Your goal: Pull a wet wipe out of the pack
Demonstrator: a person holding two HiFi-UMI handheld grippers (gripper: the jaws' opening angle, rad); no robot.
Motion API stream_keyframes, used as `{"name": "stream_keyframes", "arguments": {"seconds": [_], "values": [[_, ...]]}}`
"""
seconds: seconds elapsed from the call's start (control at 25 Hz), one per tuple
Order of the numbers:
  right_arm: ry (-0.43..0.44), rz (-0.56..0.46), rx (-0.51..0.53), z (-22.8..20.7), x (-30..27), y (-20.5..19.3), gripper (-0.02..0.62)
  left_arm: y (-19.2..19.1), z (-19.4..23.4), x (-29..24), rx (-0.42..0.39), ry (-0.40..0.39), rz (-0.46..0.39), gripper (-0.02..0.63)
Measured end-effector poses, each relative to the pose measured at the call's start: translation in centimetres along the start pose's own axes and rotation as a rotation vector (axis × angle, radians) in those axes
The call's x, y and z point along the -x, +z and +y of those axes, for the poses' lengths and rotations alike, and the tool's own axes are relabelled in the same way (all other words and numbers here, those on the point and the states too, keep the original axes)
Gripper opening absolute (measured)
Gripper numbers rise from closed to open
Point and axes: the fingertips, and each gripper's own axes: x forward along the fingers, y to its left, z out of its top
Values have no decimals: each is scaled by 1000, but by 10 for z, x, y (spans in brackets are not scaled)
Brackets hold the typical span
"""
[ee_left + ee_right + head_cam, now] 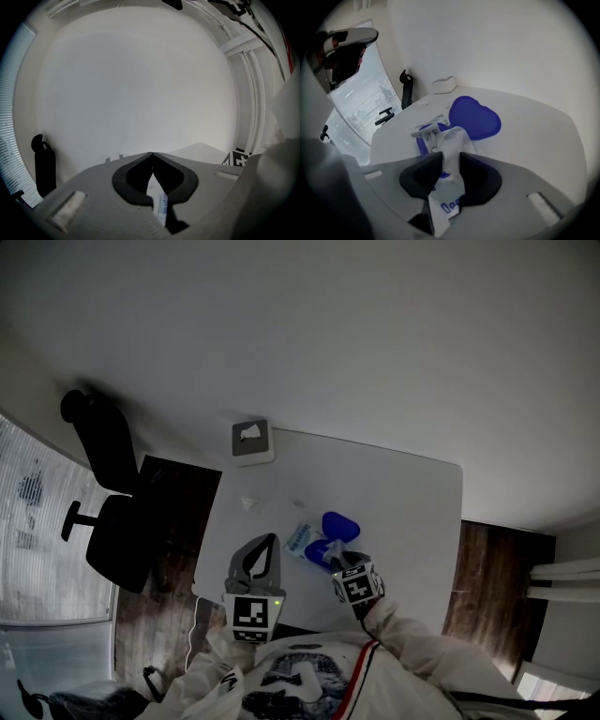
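right gripper [451, 157] above the pack [445, 206] on the tabletop [534, 136]: the wet wipe [452, 138] was found standing up between the narrowed jaws, apparently pinched. left gripper [267, 545] was held closed and empty, left of the pack.

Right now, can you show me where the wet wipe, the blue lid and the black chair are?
wet wipe [452, 142], right gripper view, on its bunched part above the jaws.
blue lid [476, 117], right gripper view, middle of the open flap.
black chair [108, 451], head view, on its backrest.
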Motion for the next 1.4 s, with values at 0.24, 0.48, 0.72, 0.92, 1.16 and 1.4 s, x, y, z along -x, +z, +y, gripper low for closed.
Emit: {"name": "stream_keyframes", "arguments": {"seconds": [0.24, 0.48, 0.72, 0.92, 1.16, 1.4], "values": [[-22, -10, 9, -3, -1, 0, 92, -2, -2, 0, 5, -14, 1, 5], [-48, -6, 21, -4, 4, 0, 67, 1, -3, 1, 6, -17, -4, 5], [-63, -34, 33, -3, 7, 4, 14, 1, -5, 0, 6, -24, -9, 5], [-64, -43, 15, 0, 9, 1, 14, 0, -6, 3, 5, -37, -12, 5], [-66, -79, -31, 1, 16, 6, 12, -1, -6, 2, 7, -52, -15, 5], [-91, -109, -44, -2, 19, 8, 12, 2, -5, -5, 10, -78, -26, 5]]}}
